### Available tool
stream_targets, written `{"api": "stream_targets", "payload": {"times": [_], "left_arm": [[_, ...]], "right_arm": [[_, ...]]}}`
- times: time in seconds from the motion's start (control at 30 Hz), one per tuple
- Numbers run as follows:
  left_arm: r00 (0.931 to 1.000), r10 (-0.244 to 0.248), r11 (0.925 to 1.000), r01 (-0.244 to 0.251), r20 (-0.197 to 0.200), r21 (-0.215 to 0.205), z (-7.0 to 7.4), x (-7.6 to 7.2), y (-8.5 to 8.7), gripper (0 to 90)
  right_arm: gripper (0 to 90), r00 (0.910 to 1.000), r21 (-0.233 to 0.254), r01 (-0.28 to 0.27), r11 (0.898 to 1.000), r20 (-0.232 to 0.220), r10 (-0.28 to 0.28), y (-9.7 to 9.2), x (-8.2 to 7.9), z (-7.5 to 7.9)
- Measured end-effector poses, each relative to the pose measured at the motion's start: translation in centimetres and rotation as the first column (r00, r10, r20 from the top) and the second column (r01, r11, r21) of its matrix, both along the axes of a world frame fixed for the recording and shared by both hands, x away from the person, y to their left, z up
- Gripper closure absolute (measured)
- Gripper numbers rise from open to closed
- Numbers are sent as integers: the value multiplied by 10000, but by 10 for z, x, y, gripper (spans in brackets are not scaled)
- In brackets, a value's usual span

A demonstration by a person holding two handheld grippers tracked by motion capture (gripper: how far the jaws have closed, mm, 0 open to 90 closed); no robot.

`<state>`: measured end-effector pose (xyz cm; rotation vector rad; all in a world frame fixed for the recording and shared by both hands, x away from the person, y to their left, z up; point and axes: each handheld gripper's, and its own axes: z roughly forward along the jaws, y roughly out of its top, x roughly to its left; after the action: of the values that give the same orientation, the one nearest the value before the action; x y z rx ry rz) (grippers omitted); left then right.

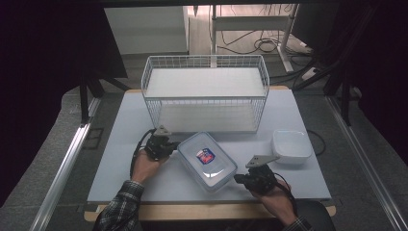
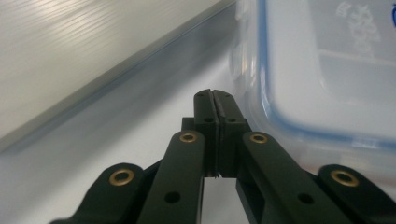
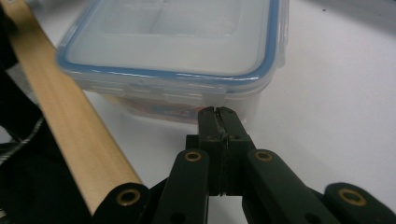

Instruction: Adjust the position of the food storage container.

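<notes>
Fingers of both grippers pressed together, nothing between them. Left gripper (image 1: 169, 146) sits just beside box (image 1: 207, 161) far-left corner; right gripper (image 1: 239, 179) near its front-right corner. Box lies lid-on at desk (image 1: 120, 159) centre. Wire basket (image 1: 206, 94) behind, tub (image 1: 291, 146) to right.

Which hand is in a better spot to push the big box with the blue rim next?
Probably the left. The left gripper, jaws shut, sits right beside the lidded box at its far corner. The right gripper, also shut, points at the near corner with a small gap, so it's close too.
</notes>
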<state>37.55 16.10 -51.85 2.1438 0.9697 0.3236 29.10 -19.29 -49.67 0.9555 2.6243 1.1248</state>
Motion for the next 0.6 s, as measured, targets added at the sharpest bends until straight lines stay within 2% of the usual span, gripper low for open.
{"api": "stream_targets", "payload": {"times": [0.13, 0.2, 0.27, 0.33, 0.37, 0.6], "left_arm": [[9998, -172, 9998, 173, -135, 42, 1, -4, 1, 899], [9996, -246, 9994, 249, -148, 234, 2, -11, 0, 900], [9993, -286, 9994, 290, -241, 170, 2, -16, -1, 899], [9993, -275, 9995, 279, -265, 156, 3, -20, -1, 899], [9990, -351, 9990, 359, -285, 277, 4, -26, 0, 899], [9991, -119, 9989, 138, -419, 447, 6, -47, 3, 899]], "right_arm": [[892, 9998, -58, 199, 9998, -18, -199, -1, 4, -1], [892, 9988, -234, 481, 9986, 114, -479, -4, 10, 0], [892, 9977, -322, 667, 9973, 125, -664, -7, 16, 0], [893, 9965, -289, 837, 9961, 30, -836, -9, 23, -2], [893, 9961, -277, 878, 9958, -27, -879, -10, 26, -2], [893, 9948, -194, 1017, 9946, -70, -1019, -9, 46, -3]]}}
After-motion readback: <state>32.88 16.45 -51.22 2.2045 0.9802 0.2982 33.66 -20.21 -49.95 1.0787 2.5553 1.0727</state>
